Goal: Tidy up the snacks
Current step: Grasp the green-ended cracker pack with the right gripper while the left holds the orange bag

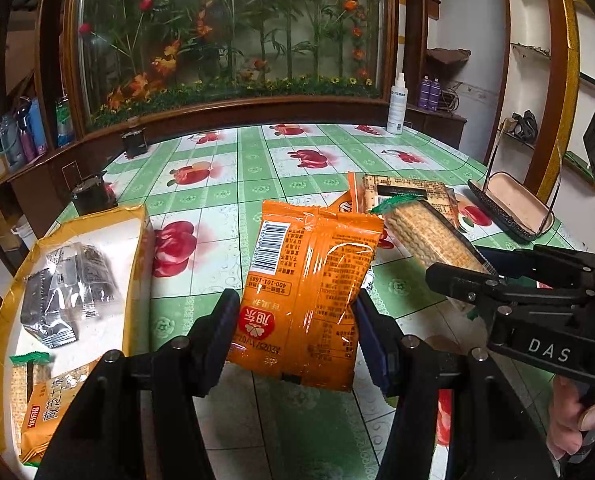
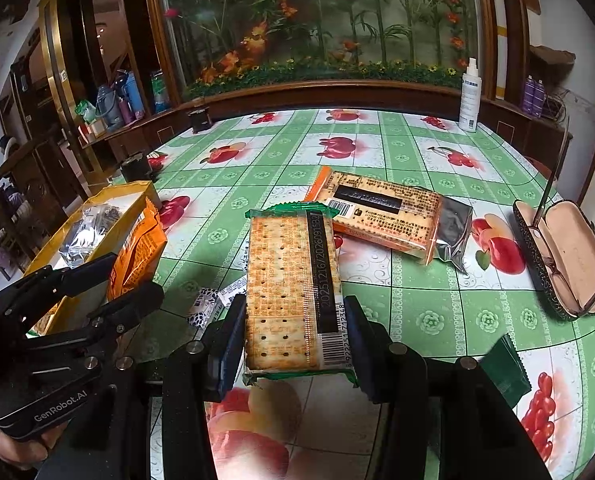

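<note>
**Holding one snack pack in each gripper above the fruit-print table**

Starting at the left, I see the yellow-rimmed box [image 1: 135, 236] sitting at the table's left edge. It holds a clear-and-silver packet [image 1: 63, 292] and, at its near end, a cracker pack with orange lettering [image 1: 37, 400]. Much of its white floor shows bare between them.

My left gripper [image 1: 295, 332] has its jaws clamped on the lower sides of the orange snack bag [image 1: 313, 276], lifted clear of the tablecloth [image 1: 257, 160], just right of the box.

My right gripper [image 2: 295, 344] grips the green-edged cracker pack [image 2: 289, 280] by its long sides, raised over the table's middle. Small black-and-white sachets [image 2: 213, 304] lie on the cloth under its left side.

Beyond it, an orange-trimmed cracker pack [image 2: 381, 210] lies flat with a silver packet [image 2: 455, 232] touching its right end. A dark green packet [image 2: 505, 368] lies near the right gripper.

Farther right, an open glasses case [image 2: 569, 256] lies by the table's right edge. The far half of the cloth is open, apart from a white spray bottle [image 2: 469, 96] at the back right.
</note>
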### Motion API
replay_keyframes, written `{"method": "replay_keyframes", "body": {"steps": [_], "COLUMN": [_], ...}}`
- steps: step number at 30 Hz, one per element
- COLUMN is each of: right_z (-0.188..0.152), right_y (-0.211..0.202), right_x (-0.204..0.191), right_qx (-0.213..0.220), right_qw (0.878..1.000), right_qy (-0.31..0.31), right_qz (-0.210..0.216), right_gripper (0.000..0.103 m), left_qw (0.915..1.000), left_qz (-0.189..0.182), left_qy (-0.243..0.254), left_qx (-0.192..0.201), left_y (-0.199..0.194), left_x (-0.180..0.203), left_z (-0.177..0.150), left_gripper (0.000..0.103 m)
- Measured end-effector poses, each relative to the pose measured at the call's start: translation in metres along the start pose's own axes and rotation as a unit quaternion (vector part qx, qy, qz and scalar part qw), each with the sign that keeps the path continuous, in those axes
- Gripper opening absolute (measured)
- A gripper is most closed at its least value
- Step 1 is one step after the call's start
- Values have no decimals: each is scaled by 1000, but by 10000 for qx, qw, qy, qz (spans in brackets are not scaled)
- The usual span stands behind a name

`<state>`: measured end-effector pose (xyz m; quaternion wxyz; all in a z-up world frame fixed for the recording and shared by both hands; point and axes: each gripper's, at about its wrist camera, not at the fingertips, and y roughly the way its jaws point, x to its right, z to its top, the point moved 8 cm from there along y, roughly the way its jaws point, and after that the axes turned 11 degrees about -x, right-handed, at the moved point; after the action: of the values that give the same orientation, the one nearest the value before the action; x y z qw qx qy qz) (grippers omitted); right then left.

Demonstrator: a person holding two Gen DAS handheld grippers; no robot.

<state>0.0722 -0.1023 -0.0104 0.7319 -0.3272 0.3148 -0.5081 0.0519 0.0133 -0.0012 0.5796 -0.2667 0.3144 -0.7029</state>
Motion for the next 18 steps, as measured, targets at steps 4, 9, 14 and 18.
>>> {"method": "replay_keyframes", "body": {"steps": [4, 9, 14, 18], "right_z": [1, 0, -1, -3], "right_y": [-1, -2, -2, -2], "right_x": [-2, -5, -10, -13], "right_qx": [29, 55, 46, 43], "right_qw": [10000, 10000, 9998, 9998], "right_qy": [-15, -35, -45, -59], "right_qz": [29, 76, 169, 182], "right_gripper": [51, 51, 51, 51], "left_qw": [9999, 9998, 9997, 9997], "left_qz": [41, 91, 102, 104], "left_qy": [-7, 11, 17, 22], "left_qx": [93, 162, 209, 227], "left_y": [-4, -6, -8, -9], "left_x": [-1, -2, -1, -1], "left_z": [2, 3, 3, 3], "left_gripper": [56, 56, 56, 56]}}
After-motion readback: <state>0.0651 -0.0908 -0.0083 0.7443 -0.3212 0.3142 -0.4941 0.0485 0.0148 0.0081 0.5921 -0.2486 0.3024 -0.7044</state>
